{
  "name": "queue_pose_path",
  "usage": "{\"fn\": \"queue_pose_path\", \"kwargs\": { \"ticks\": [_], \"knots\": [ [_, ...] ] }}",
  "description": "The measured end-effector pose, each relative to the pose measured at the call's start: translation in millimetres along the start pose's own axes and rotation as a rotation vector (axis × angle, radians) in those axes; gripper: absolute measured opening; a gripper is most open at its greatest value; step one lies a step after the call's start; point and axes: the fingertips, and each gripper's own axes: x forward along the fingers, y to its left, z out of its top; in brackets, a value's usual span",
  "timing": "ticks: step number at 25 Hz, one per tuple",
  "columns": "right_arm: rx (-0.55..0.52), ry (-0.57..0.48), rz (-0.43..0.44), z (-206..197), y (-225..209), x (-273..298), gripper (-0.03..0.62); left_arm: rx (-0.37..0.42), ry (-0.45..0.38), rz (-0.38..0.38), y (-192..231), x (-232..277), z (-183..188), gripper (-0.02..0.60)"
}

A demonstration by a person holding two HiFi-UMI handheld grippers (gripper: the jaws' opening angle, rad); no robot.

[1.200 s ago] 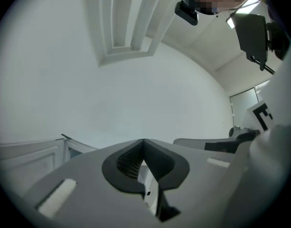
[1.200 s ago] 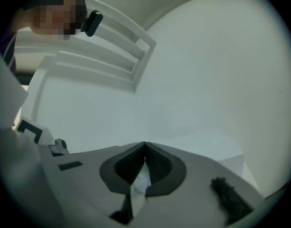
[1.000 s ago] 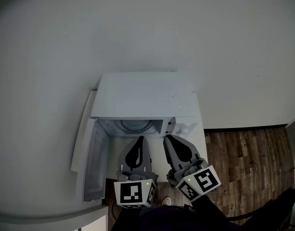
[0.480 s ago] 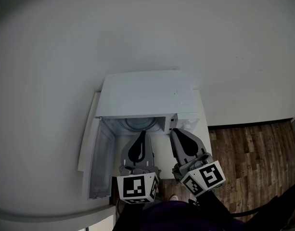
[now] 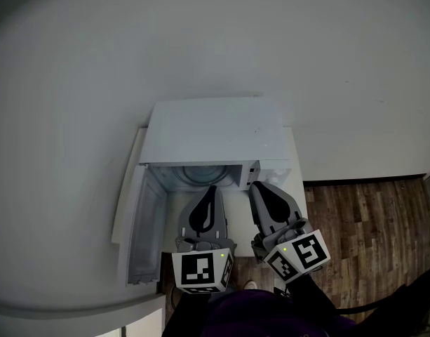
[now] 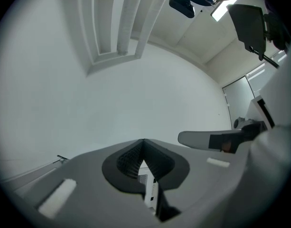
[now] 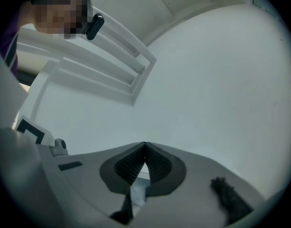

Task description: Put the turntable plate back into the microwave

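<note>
At microwave mouth: nothing moved, plate looks seated

Head view: turntable plate (image 5: 198, 177) lies inside the open microwave (image 5: 215, 132), at 12 o'clock of left gripper (image 5: 212, 188) and right gripper (image 5: 255, 185); no shift since a second ago.
Left gripper view: jaws pinched together, empty.
Right gripper view: same.
Task likely done.

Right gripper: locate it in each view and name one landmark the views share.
Head view: right gripper at lower centre-right, jaws shut, before the open microwave.
Left gripper view: right gripper juts in from the right, just below mid-height.
Right gripper view: right gripper at bottom centre, its own jaws shut.
Shared landmark: the white wall ahead.
</note>
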Motion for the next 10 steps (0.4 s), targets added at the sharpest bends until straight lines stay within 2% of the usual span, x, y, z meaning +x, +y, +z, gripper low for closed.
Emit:
{"fn": "queue_pose_path", "kwargs": {
  "ticks": [10],
  "knots": [
    [0.001,-0.016,-0.014,0.9,-4.8,1.0,0.008,-0.001,-0.003,-0.004,-0.6,5.0,-2.0,0.008]
  ]
}}
